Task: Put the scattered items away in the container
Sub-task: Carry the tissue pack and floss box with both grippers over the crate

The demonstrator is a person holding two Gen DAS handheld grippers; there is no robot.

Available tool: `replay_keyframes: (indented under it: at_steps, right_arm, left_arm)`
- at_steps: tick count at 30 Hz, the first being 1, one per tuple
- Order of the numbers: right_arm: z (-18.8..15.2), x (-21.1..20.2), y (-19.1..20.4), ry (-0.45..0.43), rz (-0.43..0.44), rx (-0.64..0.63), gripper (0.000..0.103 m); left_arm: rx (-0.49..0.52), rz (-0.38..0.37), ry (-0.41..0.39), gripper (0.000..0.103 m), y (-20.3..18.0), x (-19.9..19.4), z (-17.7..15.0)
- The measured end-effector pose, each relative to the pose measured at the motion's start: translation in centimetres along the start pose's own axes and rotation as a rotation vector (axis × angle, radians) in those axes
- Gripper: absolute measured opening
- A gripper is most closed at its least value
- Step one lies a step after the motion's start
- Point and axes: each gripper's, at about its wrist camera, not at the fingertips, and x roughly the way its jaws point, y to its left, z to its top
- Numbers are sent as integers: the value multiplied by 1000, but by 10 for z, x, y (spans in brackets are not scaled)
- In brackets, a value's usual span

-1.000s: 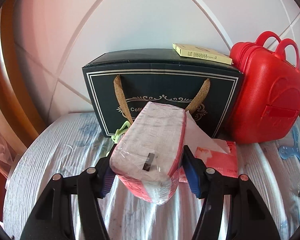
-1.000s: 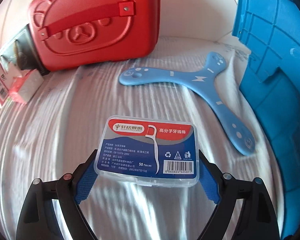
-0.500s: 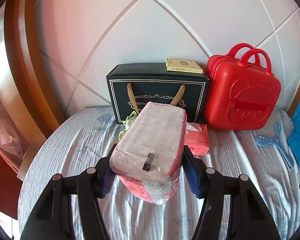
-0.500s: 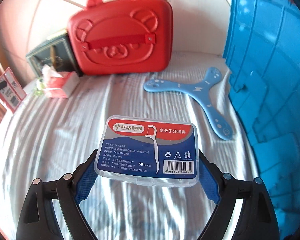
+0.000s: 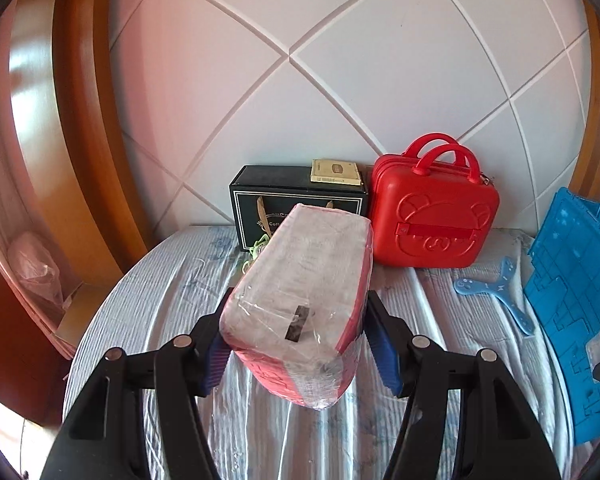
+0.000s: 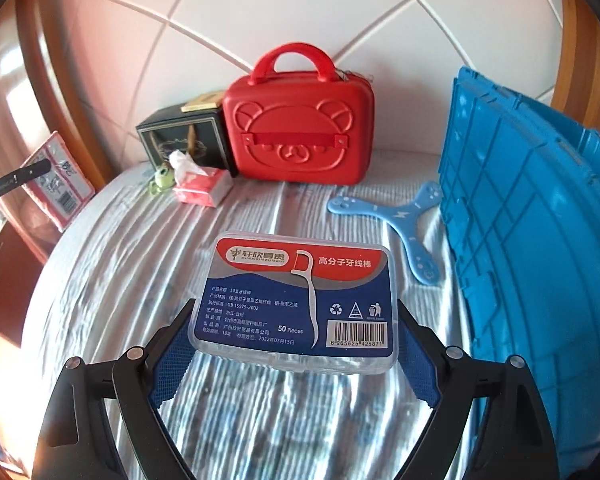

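Note:
My left gripper [image 5: 296, 344] is shut on a pink tissue pack [image 5: 304, 296] wrapped in clear plastic and holds it above the striped bedcover. It also shows at the left edge of the right wrist view [image 6: 56, 184]. My right gripper [image 6: 296, 340] is shut on a clear dental floss pick box [image 6: 296, 296] with a red and blue label. The blue plastic crate [image 6: 540, 240] stands at the right, also seen in the left wrist view [image 5: 576, 304]. A blue boomerang toy [image 6: 404, 220] lies beside the crate.
A red bear-face case [image 6: 296, 132] and a dark gift box [image 5: 296, 196] with a yellow pack [image 5: 334, 171] on top stand against the padded headboard. A small pink tissue pack [image 6: 200, 190] and a green toy [image 6: 162, 178] lie before them. Wooden frame at left.
Both grippers have pulled back and risen from the headboard items, each still holding its item. The case, gift box and crate now look smaller and farther away.

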Motion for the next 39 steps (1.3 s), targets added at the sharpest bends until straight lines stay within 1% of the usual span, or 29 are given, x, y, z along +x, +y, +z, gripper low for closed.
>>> replay_keyframes:
  at_steps: [3, 9, 12, 16, 23, 28, 34, 39]
  right_arm:
    - [-2, -27, -5, -11, 21, -2, 89]
    - [0, -79, -18, -49, 50, -20, 89]
    - [0, -98, -25, -67, 58, -40, 89]
    - [-2, -114, -36, -75, 82, -45, 89]
    - [-5, -135, -57, -79, 126, -48, 89]
    - [-2, -153, -76, -107, 146, -57, 89]
    - [6, -168, -105, -150, 151, -48, 89]
    - [14, -187, -137, -193, 140, -30, 89]
  left_arm:
    - [-19, -6, -3, 59, -10, -25, -2]
    - [-28, -27, -22, 59, -43, -73, -1]
    - [-15, -31, -19, 59, -62, -91, -2]
    - [-3, -18, -12, 59, -85, -110, -5]
    - [2, 9, -18, 59, -116, -135, -3]
    - [27, 10, -31, 59, -146, -147, 3]
    - [71, -18, -45, 59, -193, -153, 15]
    - [118, -65, -61, 59, -242, -156, 30]
